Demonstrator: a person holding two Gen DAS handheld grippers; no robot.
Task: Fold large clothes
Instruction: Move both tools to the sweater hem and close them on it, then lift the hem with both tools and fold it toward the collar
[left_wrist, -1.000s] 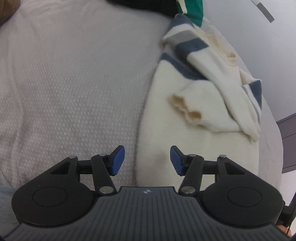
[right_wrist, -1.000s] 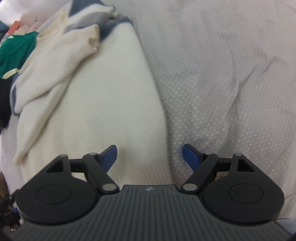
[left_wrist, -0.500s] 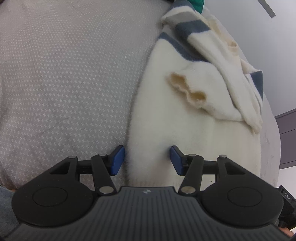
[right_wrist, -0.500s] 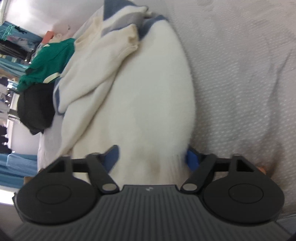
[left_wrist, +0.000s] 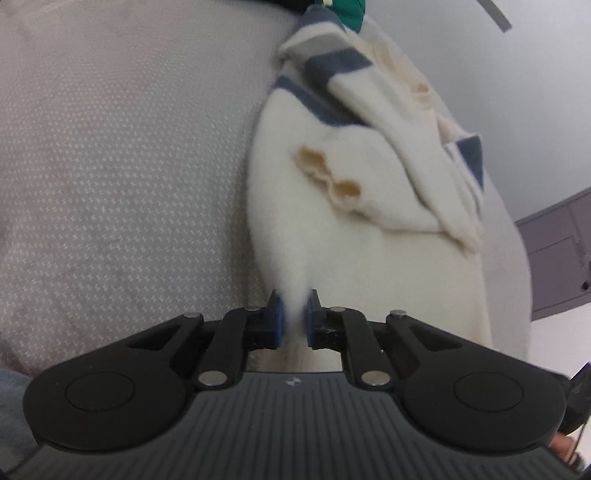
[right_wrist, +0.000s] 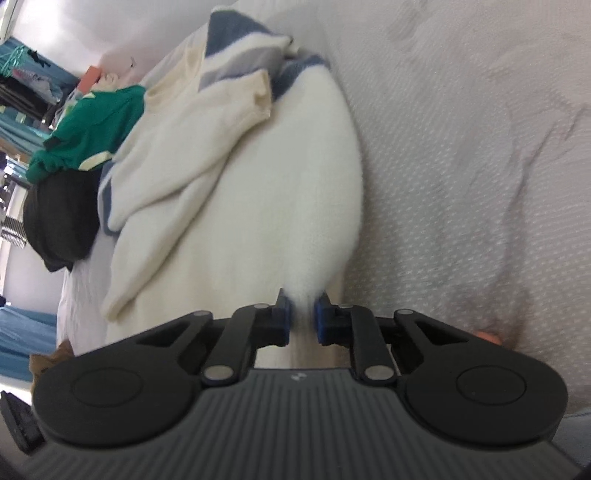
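A cream knit sweater (left_wrist: 332, 229) with blue and grey stripes lies partly folded on a pale textured bedspread (left_wrist: 118, 166), its sleeves laid over the body. My left gripper (left_wrist: 293, 317) is closing, and its blue pads pinch the sweater's near hem at the left edge. In the right wrist view the same sweater (right_wrist: 258, 192) stretches away from me. There my right gripper (right_wrist: 303, 319) is closing too, blue pads pressed on the hem at the right edge, the fabric bunched up between them.
A green garment (right_wrist: 92, 129) and a black one (right_wrist: 59, 218) are piled past the sweater's far end. The bedspread (right_wrist: 461, 166) lies wrinkled on the right. A grey cabinet (left_wrist: 554, 251) stands beyond the bed's edge beside a pale wall.
Both grippers went from open, astride the sweater's hem corners, to closed on the fabric. The right view tilted up, and the hem now bunches and lifts between its pads.
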